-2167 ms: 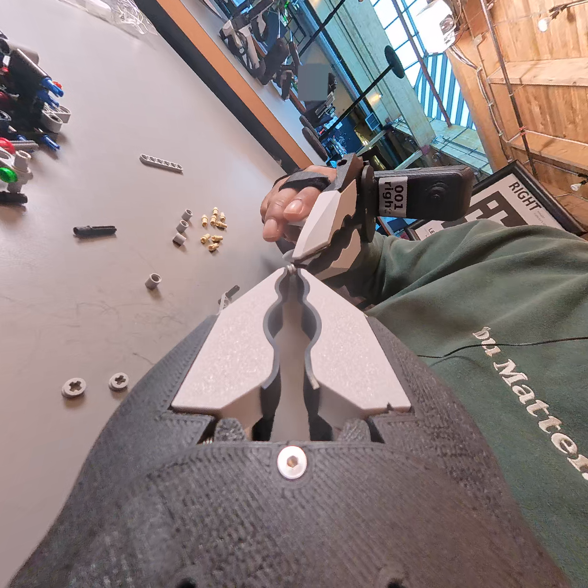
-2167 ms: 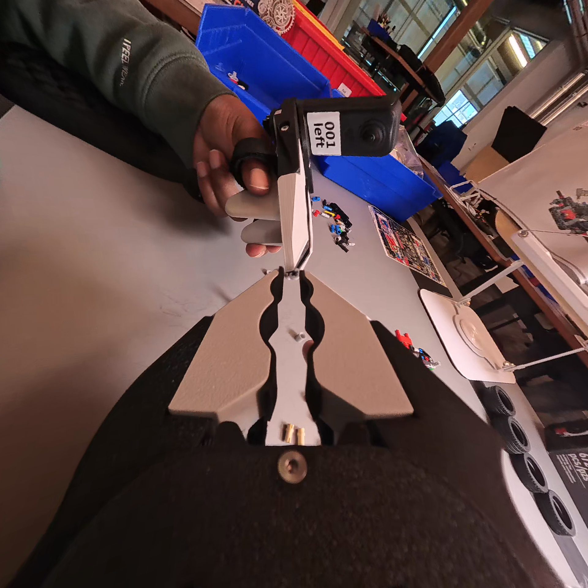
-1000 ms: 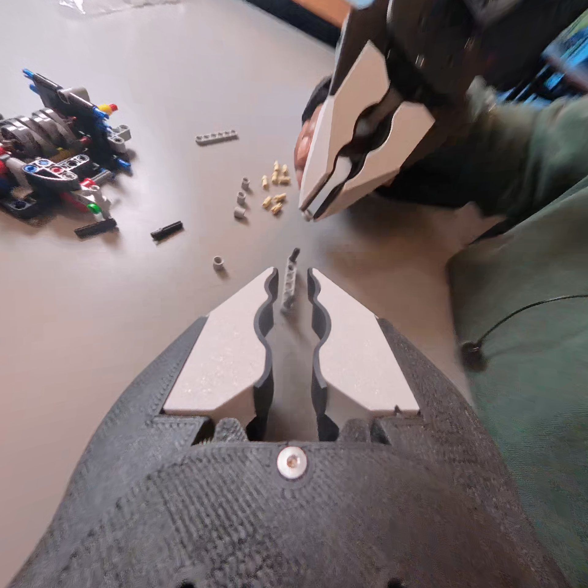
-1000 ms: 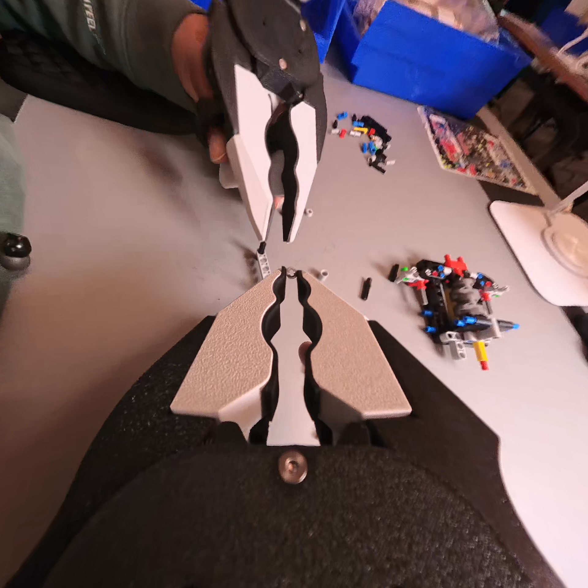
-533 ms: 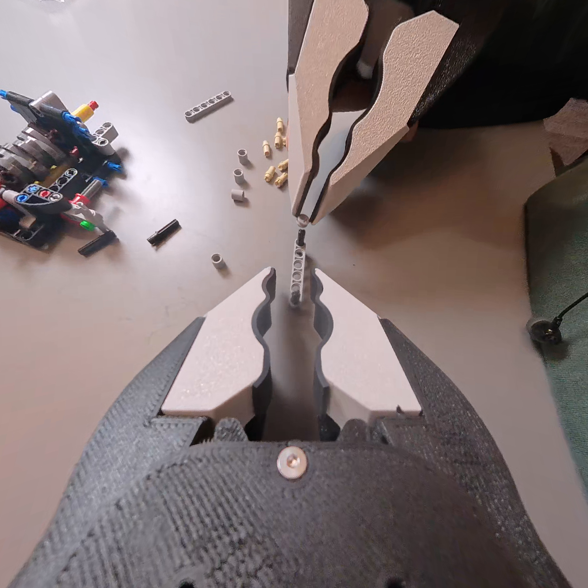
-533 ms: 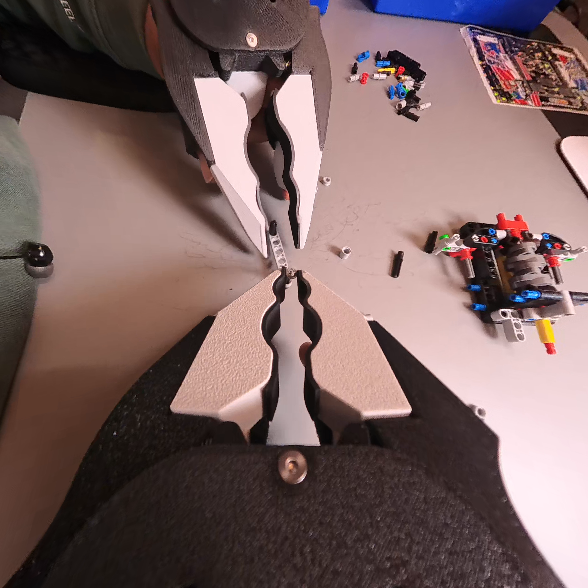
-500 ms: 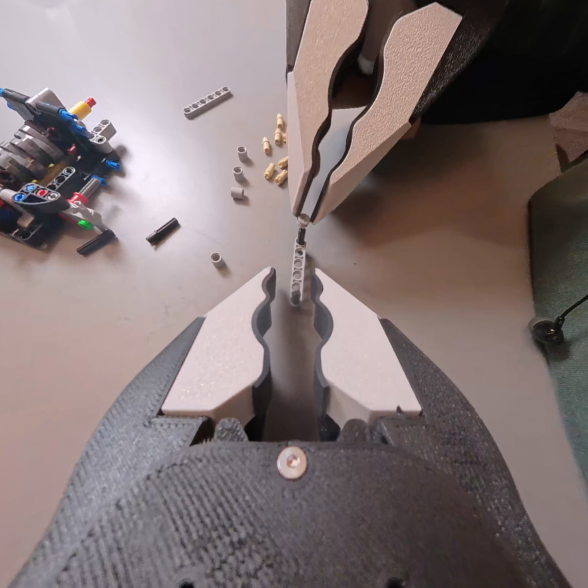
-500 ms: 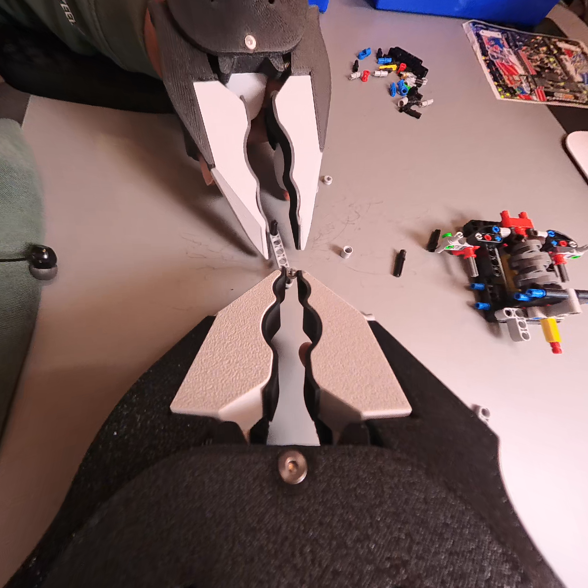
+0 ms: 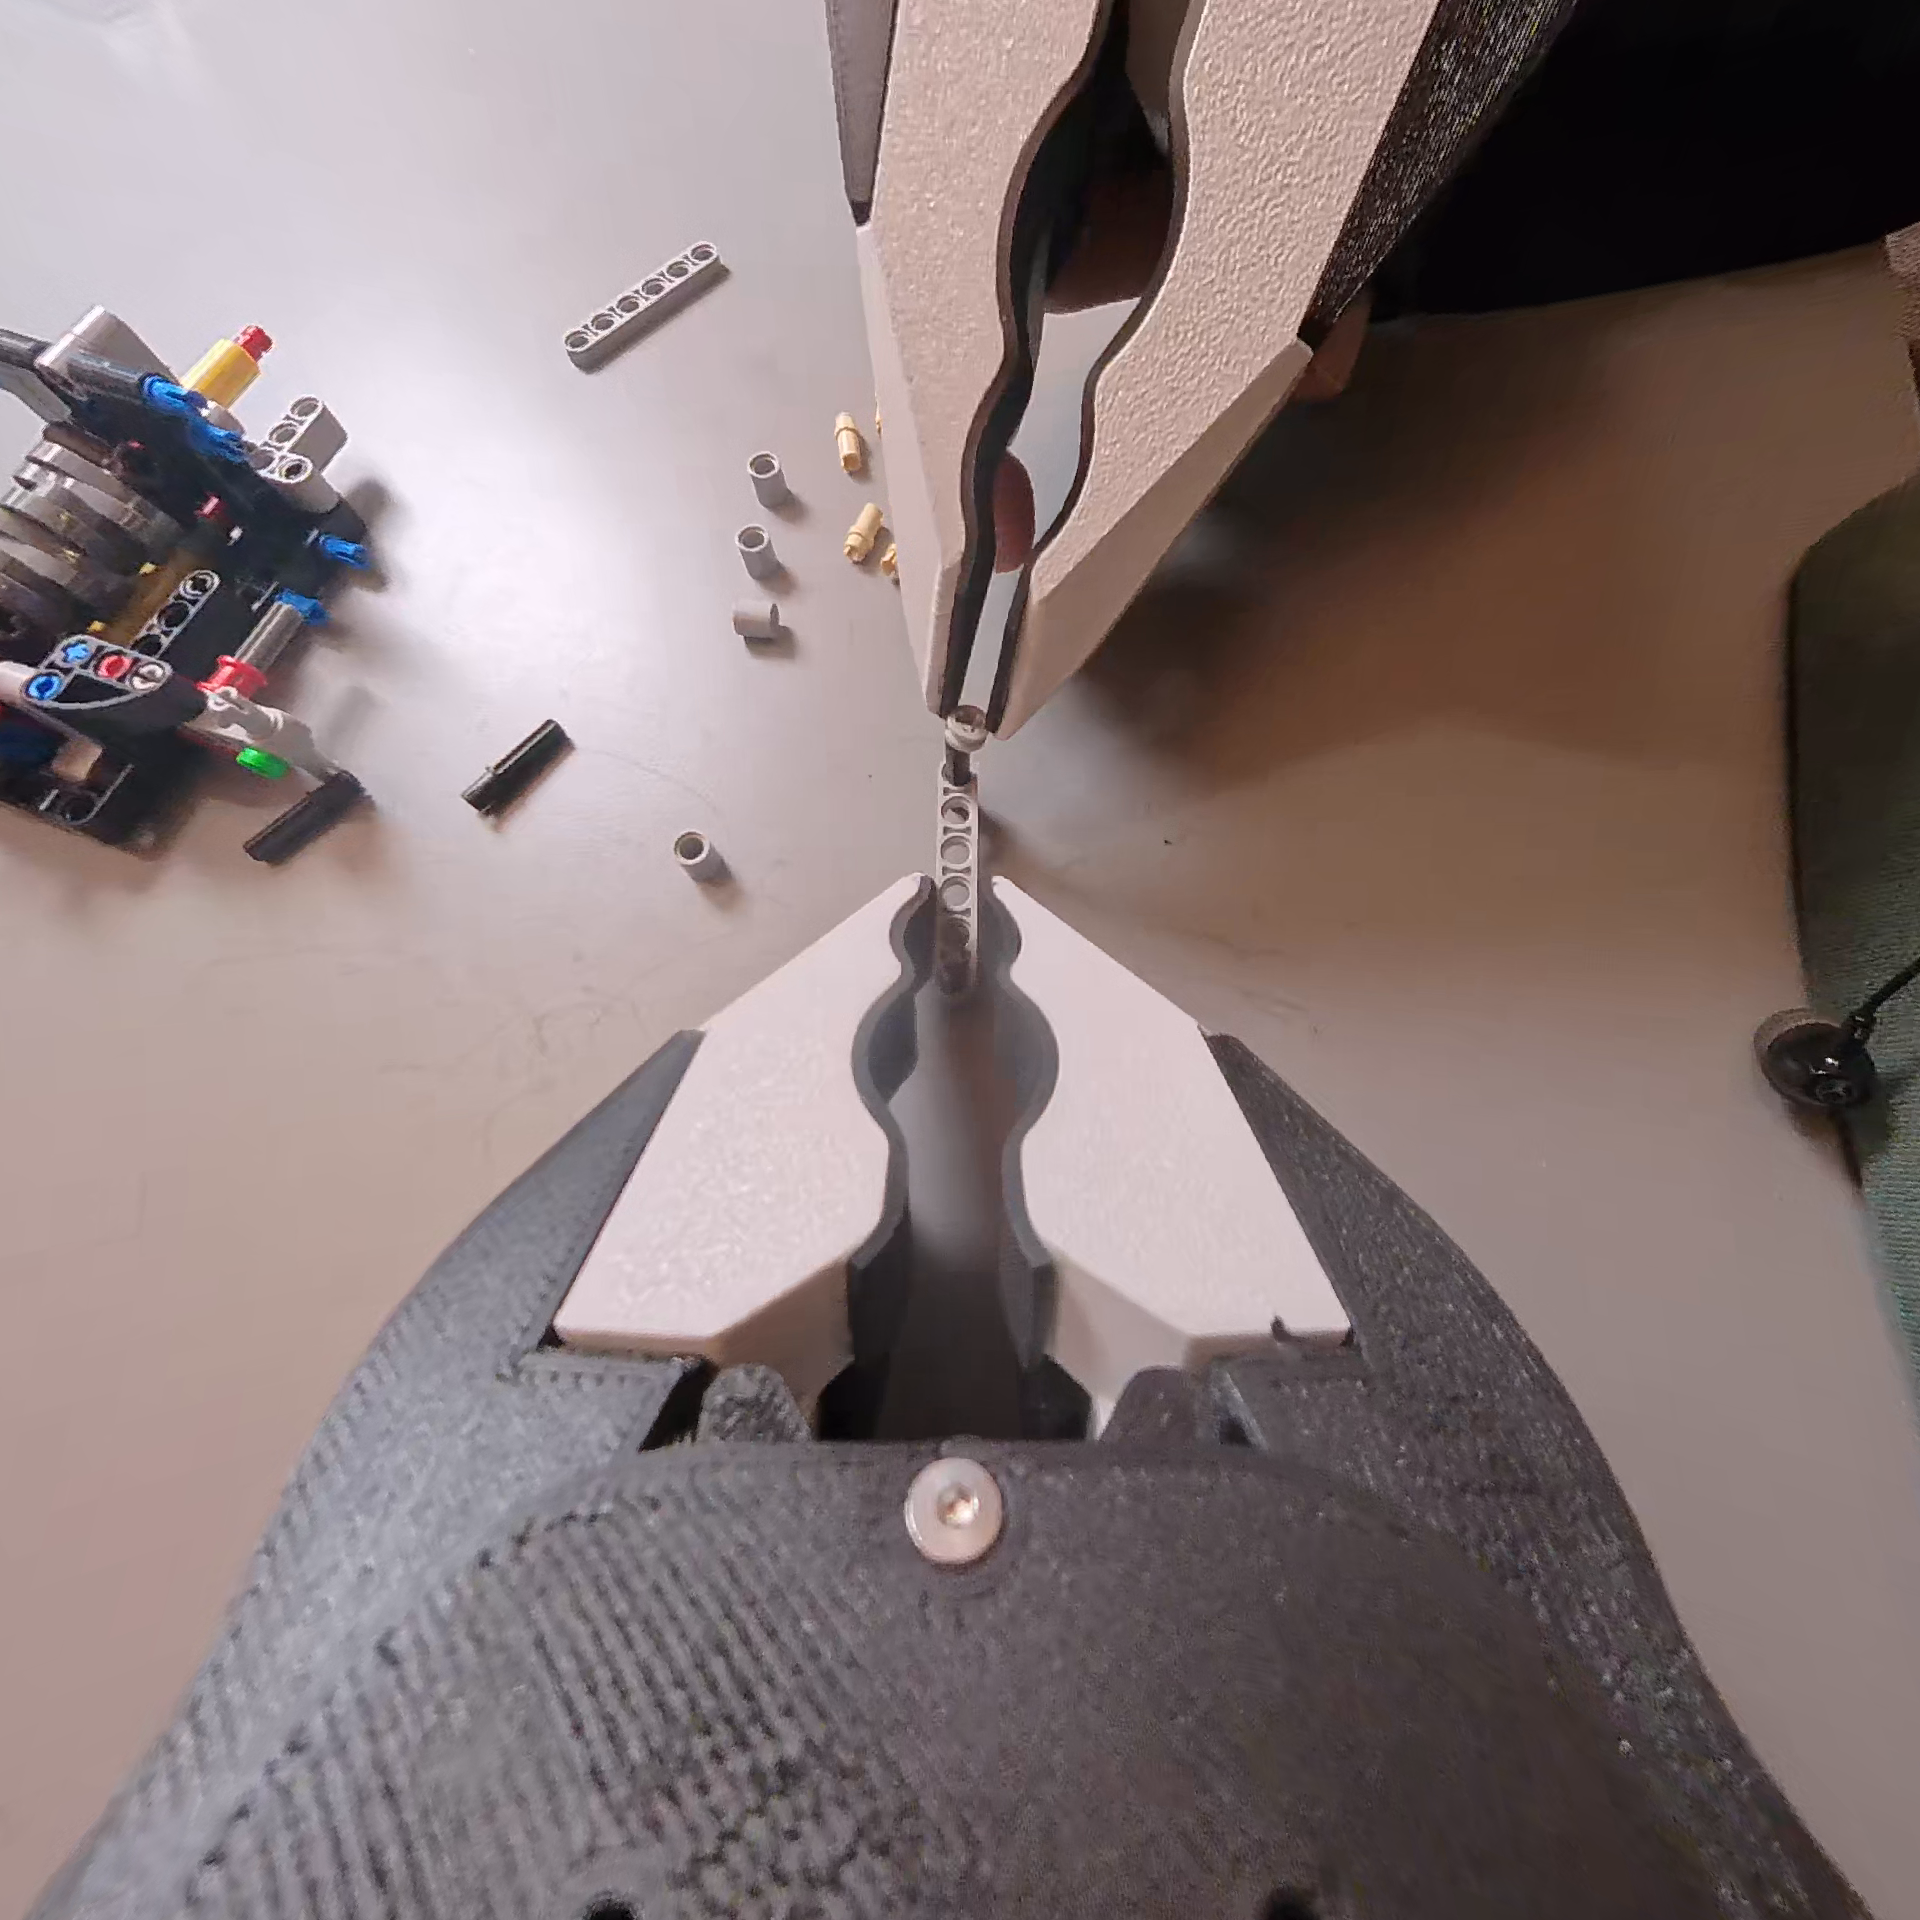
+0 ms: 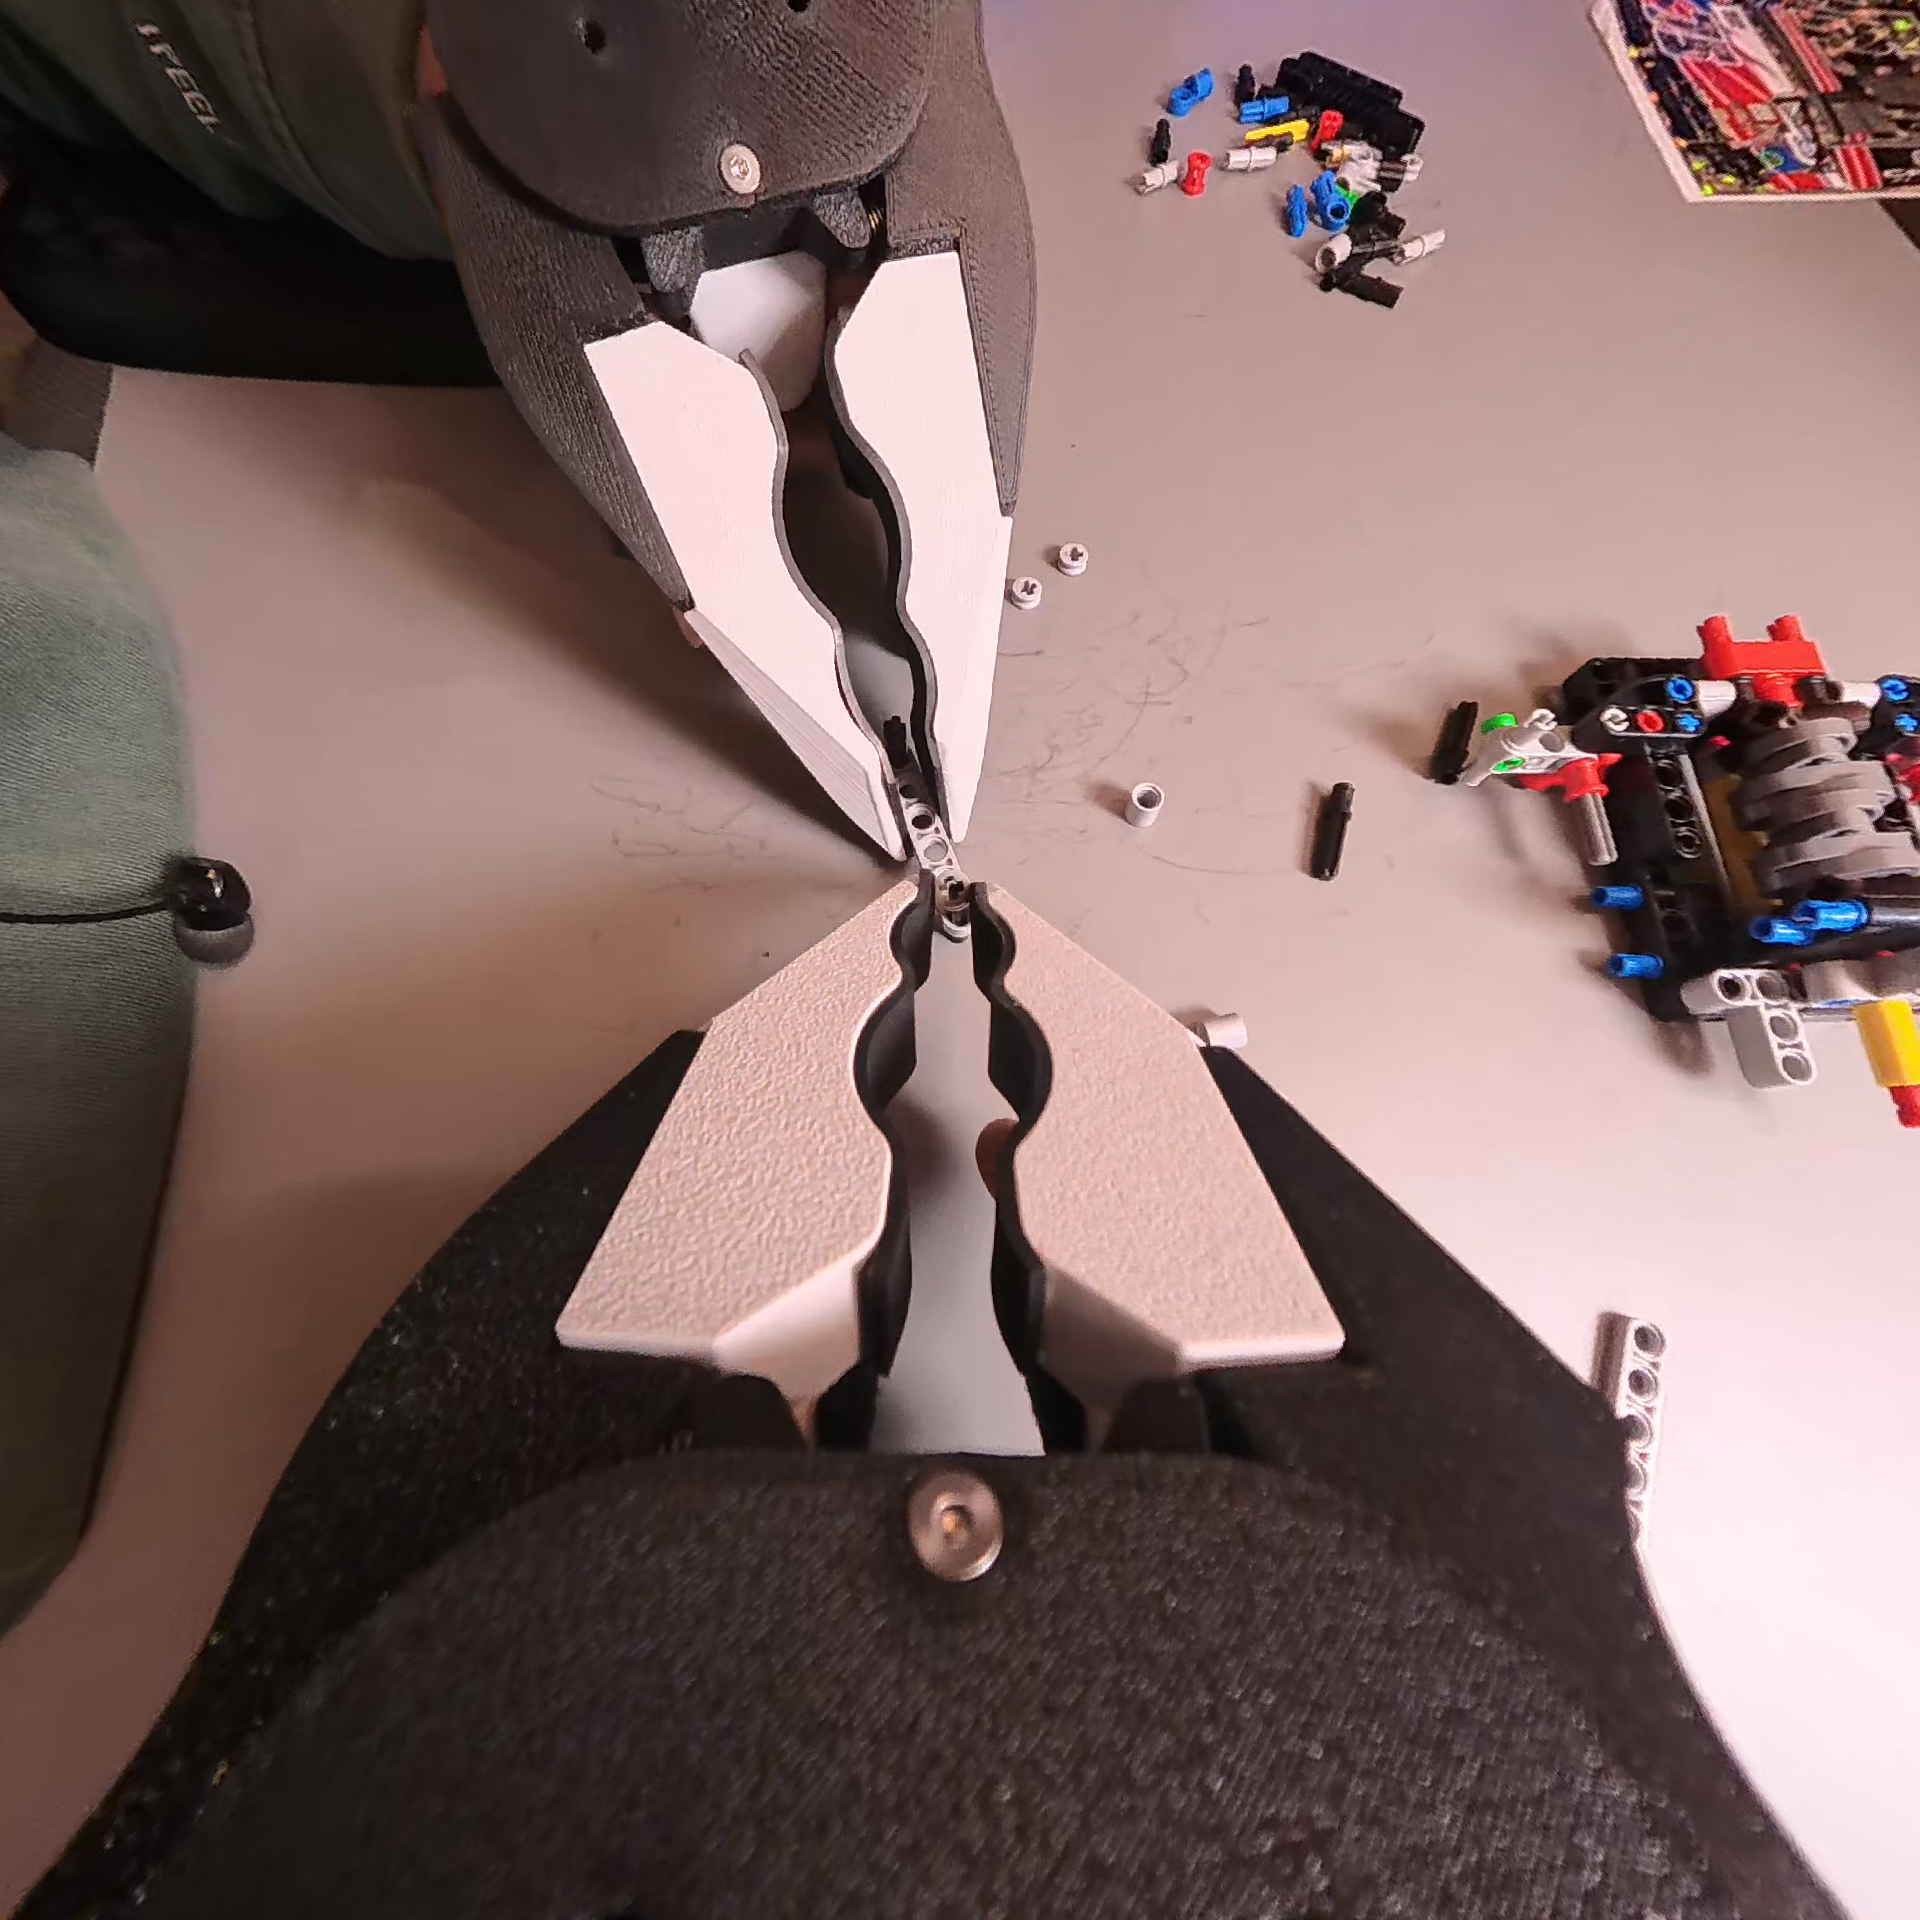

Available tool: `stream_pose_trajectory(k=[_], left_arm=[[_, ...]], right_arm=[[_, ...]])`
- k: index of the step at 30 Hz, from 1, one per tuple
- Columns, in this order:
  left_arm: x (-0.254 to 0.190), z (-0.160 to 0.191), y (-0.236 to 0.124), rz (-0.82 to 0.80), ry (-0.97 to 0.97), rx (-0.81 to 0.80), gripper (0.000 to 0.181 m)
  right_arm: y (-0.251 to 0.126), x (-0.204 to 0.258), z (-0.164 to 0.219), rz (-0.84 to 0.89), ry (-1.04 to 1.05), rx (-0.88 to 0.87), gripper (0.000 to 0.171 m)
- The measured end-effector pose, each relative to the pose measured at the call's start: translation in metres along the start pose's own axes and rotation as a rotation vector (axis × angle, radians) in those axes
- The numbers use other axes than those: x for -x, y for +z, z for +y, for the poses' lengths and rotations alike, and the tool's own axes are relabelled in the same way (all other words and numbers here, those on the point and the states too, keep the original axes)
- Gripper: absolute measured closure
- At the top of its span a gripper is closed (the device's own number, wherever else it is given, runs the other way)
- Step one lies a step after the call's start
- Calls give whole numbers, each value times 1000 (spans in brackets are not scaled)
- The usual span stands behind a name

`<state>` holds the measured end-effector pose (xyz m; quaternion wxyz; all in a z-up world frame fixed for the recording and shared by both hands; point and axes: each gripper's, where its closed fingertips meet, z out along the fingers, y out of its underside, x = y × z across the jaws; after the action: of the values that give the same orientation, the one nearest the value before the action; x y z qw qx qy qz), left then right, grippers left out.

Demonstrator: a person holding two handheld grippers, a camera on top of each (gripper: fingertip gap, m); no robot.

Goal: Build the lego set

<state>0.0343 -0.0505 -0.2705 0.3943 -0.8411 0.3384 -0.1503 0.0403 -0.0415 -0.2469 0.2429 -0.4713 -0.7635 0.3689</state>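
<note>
The left hand-held gripper [image 9: 956,914] has just closed onto the near end of the grey beam [image 9: 956,847] lying on the table [image 9: 416,1039]; the right hand-held gripper [image 9: 971,717], clamped on a small grey bush [image 9: 968,727], now meets the black pin at the beam's far end, ready to press on

grey table [image 10: 1351,1195] with scattered lego pieces [image 10: 1309,166]

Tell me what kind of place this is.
Probably a workbench for building a Lego Technic set: a plain grey table with a half-built model, a pile of loose small parts and a printed instruction sheet at its far edge.
</note>
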Motion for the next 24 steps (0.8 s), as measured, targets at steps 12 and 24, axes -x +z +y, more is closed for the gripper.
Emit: stream_pose_trajectory(k=[12,24], left_arm=[[-1,0,0,18,9,0,176],[-3,0,0,91,78,0,176]], right_arm=[[0,2,1,-71,-57,81,168],[0,5,1,-263,-175,225,168]])
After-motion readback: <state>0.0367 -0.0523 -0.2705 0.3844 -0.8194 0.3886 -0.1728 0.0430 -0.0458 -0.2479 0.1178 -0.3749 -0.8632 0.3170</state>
